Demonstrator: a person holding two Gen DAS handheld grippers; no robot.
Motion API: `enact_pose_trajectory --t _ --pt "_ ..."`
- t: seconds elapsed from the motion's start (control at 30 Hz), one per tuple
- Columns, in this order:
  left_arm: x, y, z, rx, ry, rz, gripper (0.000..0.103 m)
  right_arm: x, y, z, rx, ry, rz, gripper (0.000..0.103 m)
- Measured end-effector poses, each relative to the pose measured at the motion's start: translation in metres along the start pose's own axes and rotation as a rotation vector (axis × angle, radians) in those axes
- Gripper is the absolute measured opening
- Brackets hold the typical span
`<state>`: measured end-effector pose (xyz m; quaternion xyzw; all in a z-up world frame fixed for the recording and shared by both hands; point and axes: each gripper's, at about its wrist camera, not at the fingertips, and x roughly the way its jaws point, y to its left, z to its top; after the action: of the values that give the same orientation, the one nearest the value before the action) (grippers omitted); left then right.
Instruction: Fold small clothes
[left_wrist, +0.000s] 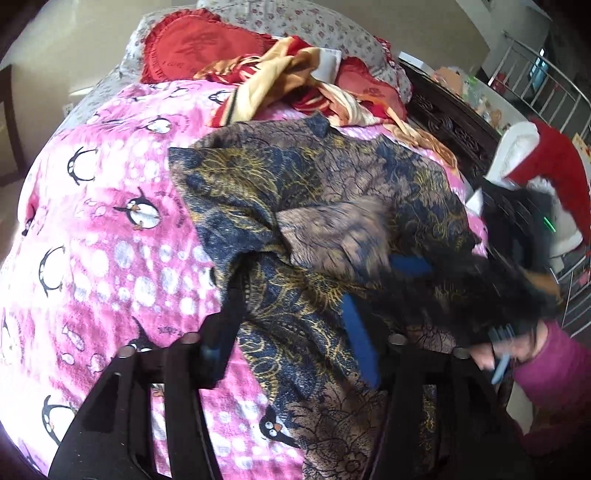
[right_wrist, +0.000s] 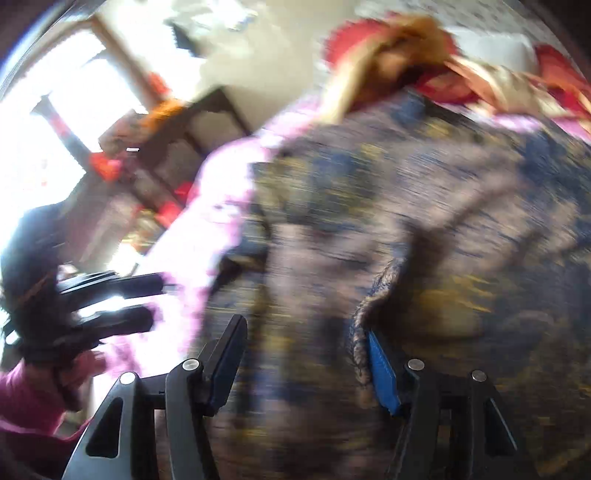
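A crumpled dark garment of navy and brown cloth with a gold leaf print (left_wrist: 325, 206) lies spread on a pink fleece blanket printed with black-and-white penguins (left_wrist: 96, 236), which covers the bed. One fold of the cloth stands up in a ridge near its middle.

Left gripper (left_wrist: 291, 328) – black frame, blue pads – jaws apart, hovering at the near edge of the garment; nothing pinched, the cloth lying loose under and between the fingers.

Right gripper (right_wrist: 306, 354) – jaws also apart. A raised hem of the garment (right_wrist: 369, 306) sits just beside the blue pad, not clamped. This view is heavily smeared.

In the left wrist view the right gripper shows at the right edge as a dark blur, with a magenta sleeve (left_wrist: 554, 373) behind it.

Farther up the bed: a red heart-shaped cushion with a frilled edge (left_wrist: 192, 48), stitched with a large character and small letters reading "I LOVE" – the rest illegible. Beside it, a heap of red and cream striped cloth (left_wrist: 280, 77).
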<state>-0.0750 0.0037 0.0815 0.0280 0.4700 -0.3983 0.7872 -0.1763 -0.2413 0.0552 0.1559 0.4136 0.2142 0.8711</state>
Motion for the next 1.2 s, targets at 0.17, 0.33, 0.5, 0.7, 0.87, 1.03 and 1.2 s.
enact_pose_trajectory --t 0.17,0.33,0.5,0.7,0.87,1.03,1.2 --pt "0.01 0.018 0.002 -0.11 0.004 -0.006 0.071 0.001 0.08 -0.037 -0.314 0.102 0.062 0.061" --pt "0.03 0.008 -0.003 -0.111 0.054 -0.008 0.071 -0.024 0.077 -0.064 -0.259 0.117 0.014 0.061" --pt "0.062 -0.018 -0.003 -0.005 0.127 0.096 0.071 -0.067 0.024 -0.069 -0.011 0.028 -0.008 0.064" --pt "0.082 -0.032 0.0 0.056 0.159 0.183 0.023 -0.112 -0.026 -0.081 0.229 -0.078 -0.051 0.064" --pt "0.056 -0.037 0.012 0.09 0.093 0.163 0.006 -0.145 -0.044 -0.089 0.253 -0.139 -0.142 0.064" --pt "0.031 -0.033 0.043 0.086 0.017 0.126 0.005 -0.176 -0.077 -0.094 0.326 -0.204 -0.307 0.064" --pt "0.015 -0.031 0.067 0.073 -0.055 0.149 0.002 -0.193 -0.096 -0.088 0.368 -0.23 -0.384 0.064"
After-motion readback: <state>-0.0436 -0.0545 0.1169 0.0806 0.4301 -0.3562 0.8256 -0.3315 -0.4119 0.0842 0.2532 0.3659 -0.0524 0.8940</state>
